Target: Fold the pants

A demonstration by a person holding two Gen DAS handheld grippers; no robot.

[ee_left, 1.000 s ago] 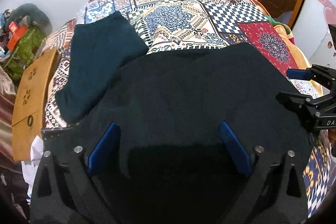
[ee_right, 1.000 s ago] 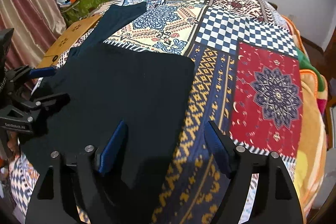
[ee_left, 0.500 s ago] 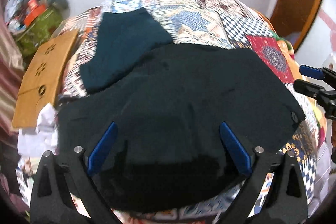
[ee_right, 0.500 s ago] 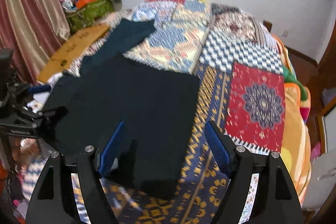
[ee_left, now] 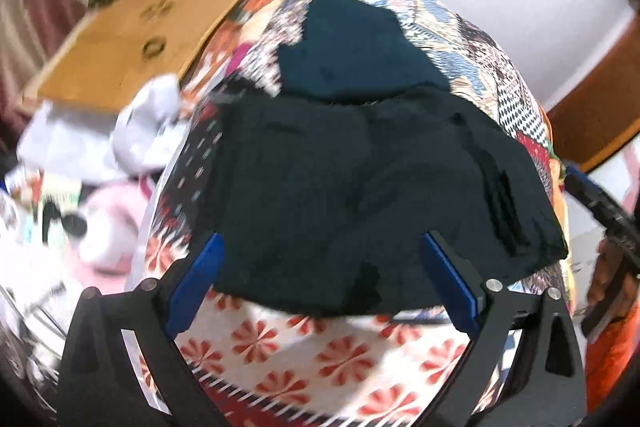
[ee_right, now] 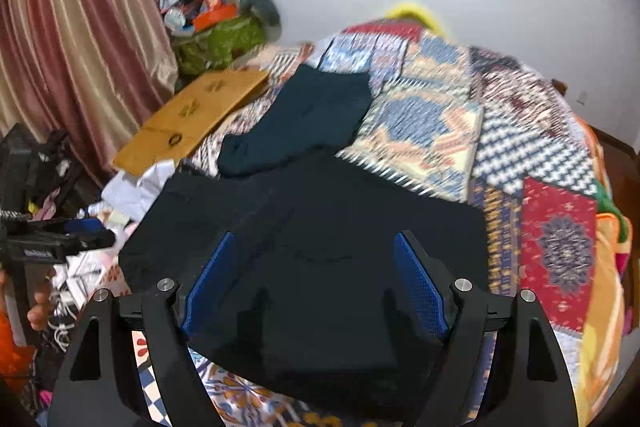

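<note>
The black pants point(ee_right: 320, 227) lie spread across the patchwork quilt point(ee_right: 556, 251), filling the centre and lower half of both views, their near edge hanging toward the bottom of the frame. A darker teal garment point(ee_right: 304, 119) sits just above them, upper centre, its near end meeting the pants' far edge. The left gripper point(ee_left: 324, 279) is wide open with nothing between its blue pads point(ee_left: 196, 283), and the right gripper point(ee_right: 316, 283) is likewise spread and empty, both above the near edge of the pants.

Risks, as I judge them: a pinch taken here could catch only the top layer, so the fold drags unevenly; the quilt could be nipped along with the cloth; and the teal garment could be pulled along where it meets the pants. Motion blur in both views makes edge placement uncertain.
</note>
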